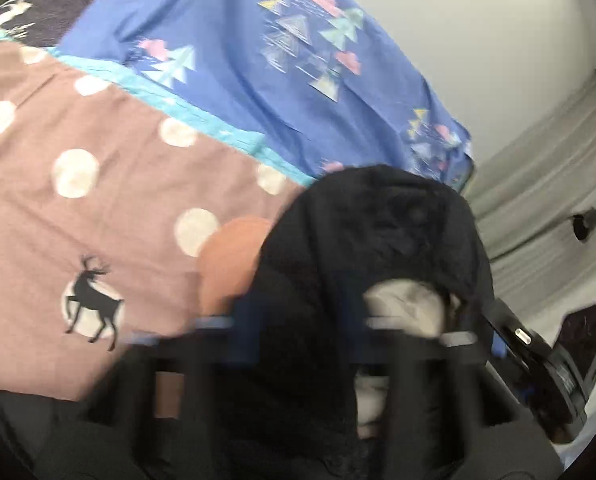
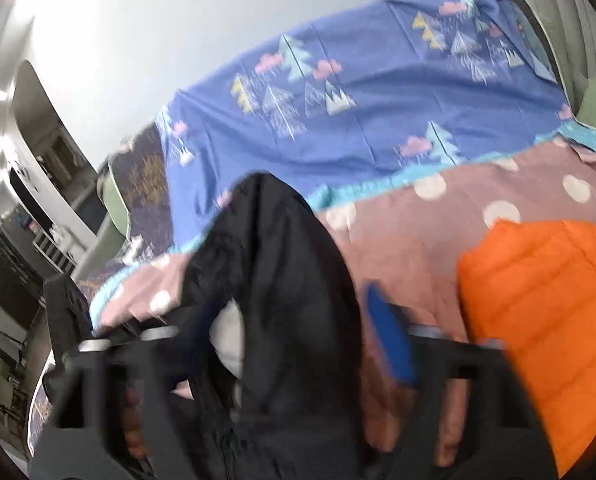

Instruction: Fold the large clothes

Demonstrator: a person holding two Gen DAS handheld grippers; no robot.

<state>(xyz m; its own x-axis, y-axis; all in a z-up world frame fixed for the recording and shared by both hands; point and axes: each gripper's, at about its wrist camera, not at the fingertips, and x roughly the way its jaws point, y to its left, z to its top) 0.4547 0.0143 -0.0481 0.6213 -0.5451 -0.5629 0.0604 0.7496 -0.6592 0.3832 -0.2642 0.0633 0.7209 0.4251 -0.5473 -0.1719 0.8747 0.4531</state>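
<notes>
A black garment [image 1: 377, 232] is bunched up over my left gripper [image 1: 298, 320], which is shut on its fabric; a pale patch [image 1: 405, 308] shows at its right edge. The view is blurred and the fingertips are mostly hidden under the cloth. In the right wrist view the same black garment [image 2: 274, 248] hangs down between the fingers of my right gripper [image 2: 298, 340], which is shut on it, with one blue pad [image 2: 389, 336] showing beside the cloth. An orange quilted garment [image 2: 537, 288] lies on the bed to the right, also seen as an orange garment [image 1: 234, 260] behind the black one.
The bed has a pink dotted cover [image 1: 98, 200] with a deer print and a blue sheet [image 1: 238, 60] with tree prints beyond it. A white wall and grey curtain [image 1: 537, 184] stand behind. A black device [image 1: 537, 360] sits at the right edge. Shelves [image 2: 38, 240] fill the room's left.
</notes>
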